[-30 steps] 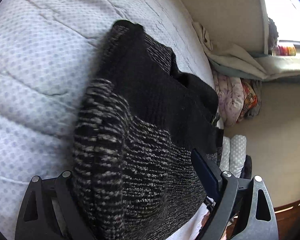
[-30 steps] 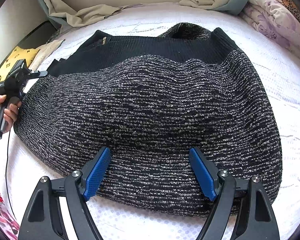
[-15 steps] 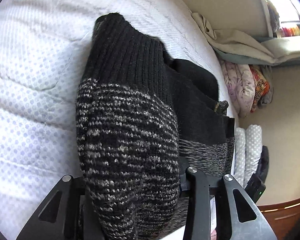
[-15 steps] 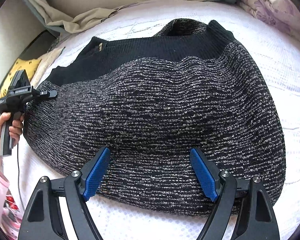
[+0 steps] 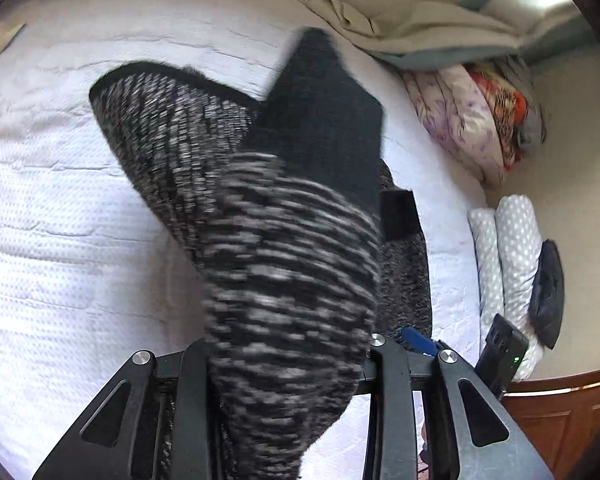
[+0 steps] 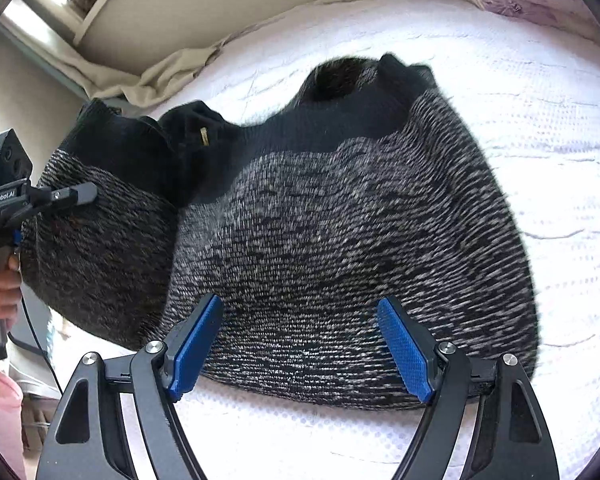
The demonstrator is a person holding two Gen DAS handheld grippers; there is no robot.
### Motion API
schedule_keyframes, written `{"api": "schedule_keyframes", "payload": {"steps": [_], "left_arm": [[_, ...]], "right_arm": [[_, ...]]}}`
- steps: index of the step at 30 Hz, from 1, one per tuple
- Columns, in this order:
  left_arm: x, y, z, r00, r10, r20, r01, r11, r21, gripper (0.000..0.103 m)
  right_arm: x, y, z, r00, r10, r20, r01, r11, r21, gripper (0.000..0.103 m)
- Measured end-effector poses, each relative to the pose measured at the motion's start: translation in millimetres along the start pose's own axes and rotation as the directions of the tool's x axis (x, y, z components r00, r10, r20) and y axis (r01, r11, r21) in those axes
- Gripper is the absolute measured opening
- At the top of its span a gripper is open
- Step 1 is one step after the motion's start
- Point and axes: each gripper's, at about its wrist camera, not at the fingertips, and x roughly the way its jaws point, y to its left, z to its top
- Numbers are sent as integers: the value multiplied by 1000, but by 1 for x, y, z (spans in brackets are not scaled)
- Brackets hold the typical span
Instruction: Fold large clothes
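Note:
A black and grey-flecked knit sweater (image 6: pixel 340 220) lies spread on the white bed (image 6: pixel 560 160). My left gripper (image 5: pixel 288 352) has its jaws closing on the sweater's left side (image 5: pixel 284 240), and the knit fills the gap between them. That side hangs lifted off the bed, seen blurred in the left wrist view. In the right wrist view the left gripper (image 6: pixel 72 196) holds the raised fold at the far left. My right gripper (image 6: pixel 300 344) stands open over the sweater's near hem, its blue pads (image 6: pixel 196 340) apart with only flat knit below.
A crumpled beige blanket (image 5: pixel 400 28) lies along the wall at the bed's head. A floral quilt (image 5: pixel 460 120) and dotted rolled bedding (image 5: pixel 508 248) sit at the right edge, with wooden furniture (image 5: pixel 560 412) beyond. A hand (image 6: pixel 4 288) grips the left tool's handle.
The left gripper has shut on the sweater's side and lifted it off the bed, swinging it across. The right gripper stayed open and shifted slightly, with some roll.

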Motion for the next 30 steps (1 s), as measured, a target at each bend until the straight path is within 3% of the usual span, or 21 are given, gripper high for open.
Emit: {"api": "schedule_keyframes", "payload": {"steps": [4,6,9,15,18,21,23,25,29,30], "left_arm": [[10,-34,-3,1000,26,-3,-26,1000,10,30],[15,-54,-4,1000,6,-5,-6,1000,21,27],[36,-85,-5,997,67,-31,-65,995,76,27],[99,-93,-20,988,129,-84,-125,991,57,27],[114,-98,-28,986,149,-73,-144,987,71,29],[117,-105,-33,984,176,-39,-172,980,98,36],[118,-108,-36,988,154,-31,-150,983,103,57],[119,-109,-39,993,116,-31,-112,988,106,69],[122,-107,-42,997,77,-21,-75,991,109,78],[122,-107,-43,998,59,-19,-57,992,112,81]], "right_arm": [[-21,-8,4,999,33,41,-35,999,31,80],[-30,-15,6,997,51,58,-54,997,48,80],[-42,-27,8,993,85,78,-92,992,84,80],[-40,-52,10,972,215,94,-232,943,238,80],[-40,-65,16,941,316,124,-339,890,304,80],[-31,-72,20,891,427,153,-453,815,361,80],[-21,-76,23,866,473,162,-495,769,404,80],[-10,-80,25,846,505,170,-523,728,442,80],[8,-84,31,805,551,219,-581,656,482,80],[11,-82,34,799,559,222,-590,653,475,80]]}}
